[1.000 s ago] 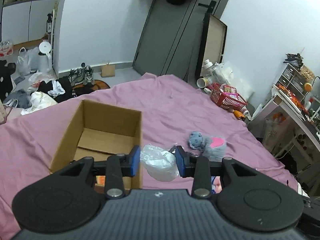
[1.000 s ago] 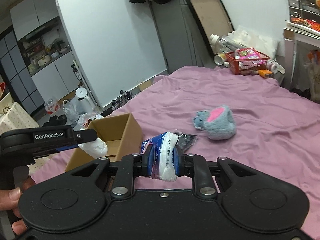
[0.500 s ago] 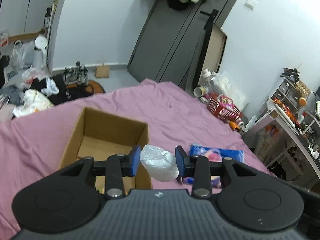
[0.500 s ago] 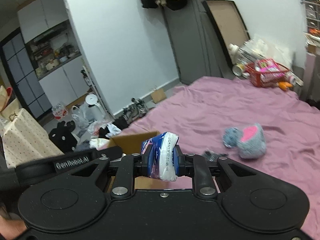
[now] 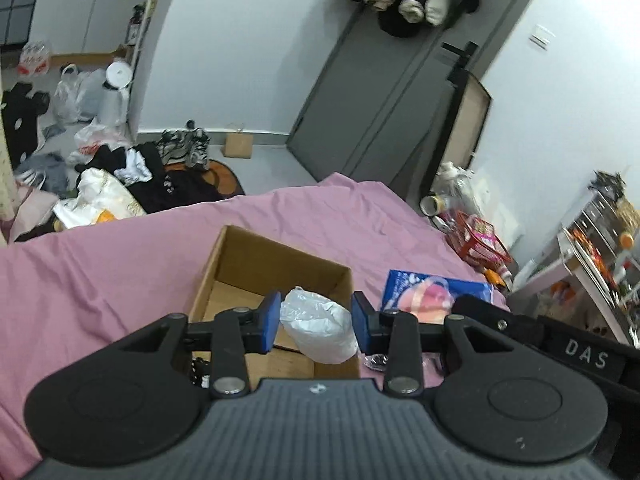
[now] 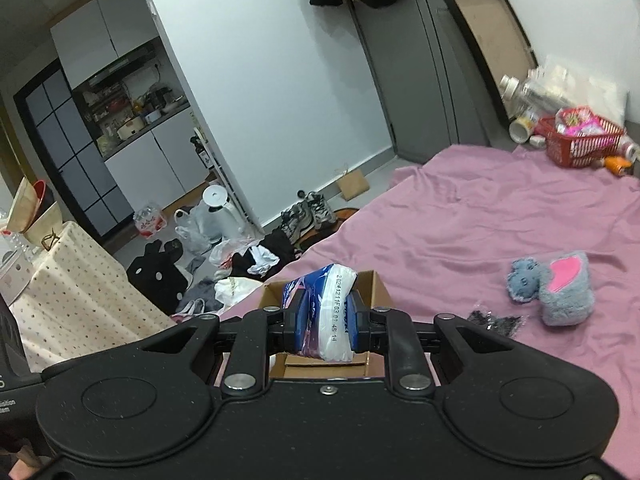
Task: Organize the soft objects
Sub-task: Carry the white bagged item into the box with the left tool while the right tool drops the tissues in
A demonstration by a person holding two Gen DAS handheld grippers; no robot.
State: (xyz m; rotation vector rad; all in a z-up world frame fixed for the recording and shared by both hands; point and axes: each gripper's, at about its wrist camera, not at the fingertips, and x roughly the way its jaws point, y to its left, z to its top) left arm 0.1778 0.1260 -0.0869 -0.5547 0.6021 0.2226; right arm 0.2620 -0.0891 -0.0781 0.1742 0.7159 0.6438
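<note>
- Soft things first: a white plastic bundle [image 5: 318, 330] sits between the blue pads of the left gripper [image 5: 316, 322], above the near right corner of the cardboard box [image 5: 276, 264].
- Left gripper: its jaws are spread about as wide as the bundle; the left pad [image 5: 269, 320] touches it, while on the right I cannot tell touch from a thin gap.
- Right gripper [image 6: 326, 322]: its jaws are pressed in on a blue and white packet [image 6: 330, 312], pinching it upright, printed edge toward the camera, over the box [image 6: 372, 286].
- In the left view the same packet [image 5: 430, 294] shows broadside, just right of the box.
- A grey and pink plush toy [image 6: 556, 290] lies on the pink sheet [image 6: 460, 232], well right of the box, with a small dark wrapper [image 6: 494, 320] near it.
- The box stands open on the sheet.
- A red basket [image 6: 580, 146] stands beyond the far end of the bed.
</note>
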